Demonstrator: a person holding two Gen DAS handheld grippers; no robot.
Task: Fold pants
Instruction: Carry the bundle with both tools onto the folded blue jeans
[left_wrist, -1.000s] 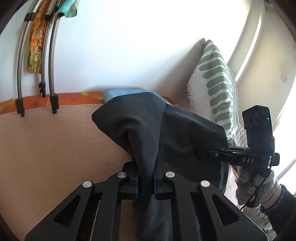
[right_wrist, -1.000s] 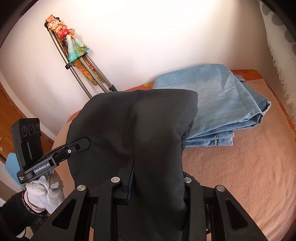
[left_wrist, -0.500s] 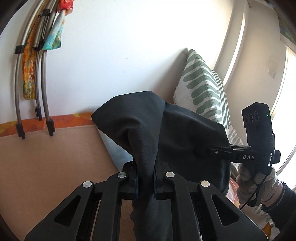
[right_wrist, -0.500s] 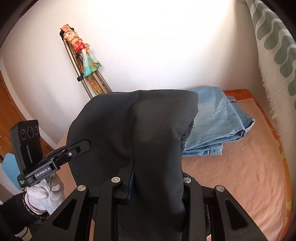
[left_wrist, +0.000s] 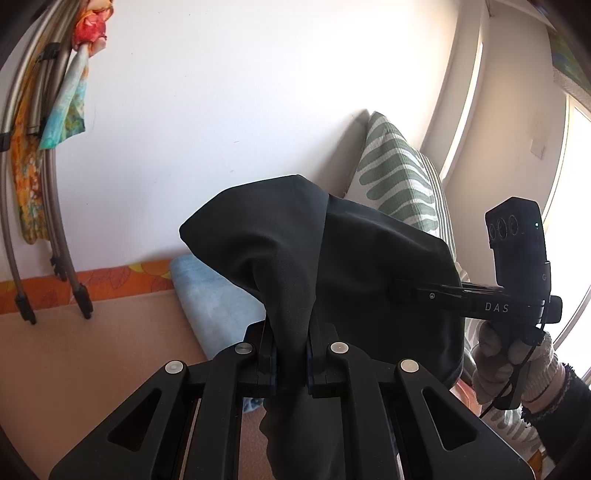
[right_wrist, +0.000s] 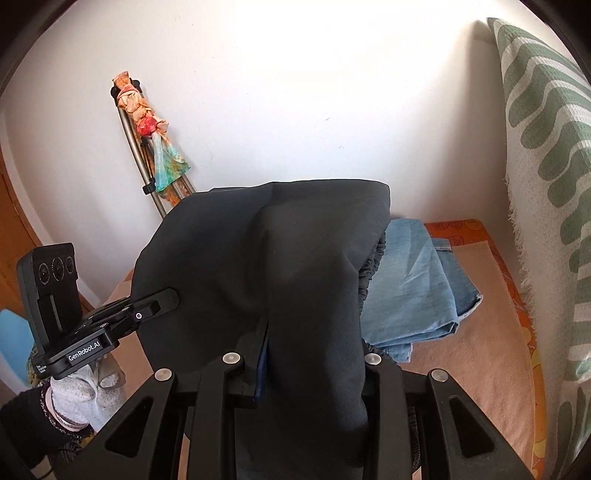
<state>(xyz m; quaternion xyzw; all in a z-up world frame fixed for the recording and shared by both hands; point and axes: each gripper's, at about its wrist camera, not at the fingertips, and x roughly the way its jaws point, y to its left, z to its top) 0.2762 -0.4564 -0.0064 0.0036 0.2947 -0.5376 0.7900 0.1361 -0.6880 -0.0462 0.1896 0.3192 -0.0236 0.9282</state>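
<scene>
Both grippers clamp the black pants (left_wrist: 354, 266) at frame centre: left gripper (left_wrist: 290, 363) nearly closed, right gripper (right_wrist: 314, 373) around thicker cloth; folded jeans (right_wrist: 413, 280) lie behind.

Black pants (left_wrist: 343, 258), centre frame, pinched by left gripper (left_wrist: 290, 363) and right gripper (left_wrist: 402, 291). Folded jeans (left_wrist: 210, 295) lower centre. Green-patterned pillow (left_wrist: 399, 177) right. Metal poles (left_wrist: 51, 192), left edge.

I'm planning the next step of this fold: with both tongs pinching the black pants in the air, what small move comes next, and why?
Probably spread both tongs apart: the black pants hang bunched between left tongs and right tongs, above the bed beside folded jeans.
</scene>
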